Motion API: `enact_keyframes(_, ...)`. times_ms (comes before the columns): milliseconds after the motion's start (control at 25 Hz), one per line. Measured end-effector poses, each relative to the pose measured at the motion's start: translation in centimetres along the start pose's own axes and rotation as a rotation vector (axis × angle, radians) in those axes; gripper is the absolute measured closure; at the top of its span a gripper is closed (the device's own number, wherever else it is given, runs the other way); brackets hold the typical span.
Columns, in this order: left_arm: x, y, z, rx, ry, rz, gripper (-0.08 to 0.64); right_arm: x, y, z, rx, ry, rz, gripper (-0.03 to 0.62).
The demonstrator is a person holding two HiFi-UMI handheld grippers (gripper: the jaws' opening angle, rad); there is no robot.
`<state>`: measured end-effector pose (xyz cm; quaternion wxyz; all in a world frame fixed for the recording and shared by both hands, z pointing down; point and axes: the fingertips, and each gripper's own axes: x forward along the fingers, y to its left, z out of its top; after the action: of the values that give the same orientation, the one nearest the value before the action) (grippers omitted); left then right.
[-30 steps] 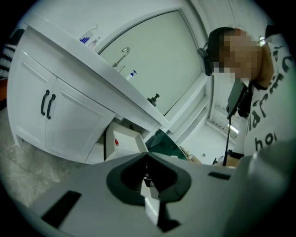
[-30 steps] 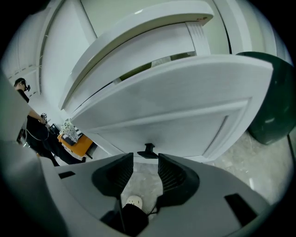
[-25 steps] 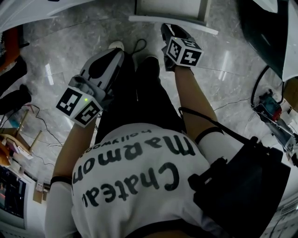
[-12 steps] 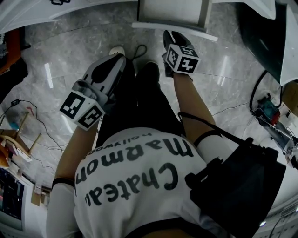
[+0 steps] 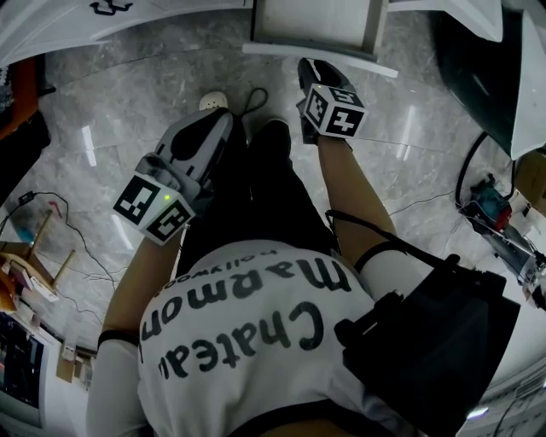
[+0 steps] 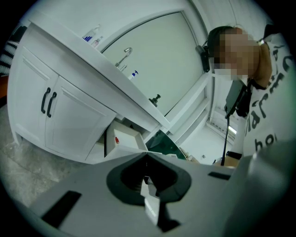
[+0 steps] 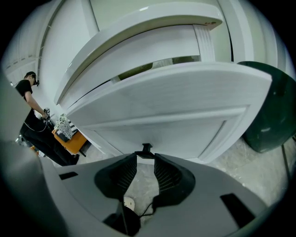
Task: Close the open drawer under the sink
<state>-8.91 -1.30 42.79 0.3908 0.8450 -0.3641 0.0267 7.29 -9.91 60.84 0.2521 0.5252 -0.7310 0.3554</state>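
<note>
The open drawer, at the top centre of the head view, is best pushed squarely beside its black handle by the right gripper — jaws slightly apart, empty — with the left gripper, jaws together on nothing, held aside.

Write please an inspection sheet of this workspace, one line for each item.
Surface: glossy grey marble floor.
Job's things: white drawer open; its black handle sits just ahead of the right gripper.
Clutter: bottles on the counter; dark green bin beside the drawer.
Grippers: right gripper open, nothing between; left gripper shut, empty, held aside.
Cables: thin cables on the floor at left; black cable at right.
Surroundings: white sink cabinet; another person far off.
</note>
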Motion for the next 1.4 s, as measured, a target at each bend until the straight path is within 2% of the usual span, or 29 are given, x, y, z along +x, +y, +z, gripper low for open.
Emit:
enact_keyframes(640,-0.1,0.1,0.2,-0.006,-0.014,0.017,0.551,0.4,-0.4,1.4,-0.02,-0.007,-0.01,0.468)
enact_keyframes(1080,-0.1,0.2,0.1,-0.011,-0.018,0.022,0.551,0.6,-0.2,1.6,-0.074,-0.015,-0.018,0.466)
enact_keyframes(1400,-0.2,0.5,0.3,-0.006,-0.024,0.03,0.551,0.9,-0.6,1.8,-0.07,-0.023,-0.016,0.463)
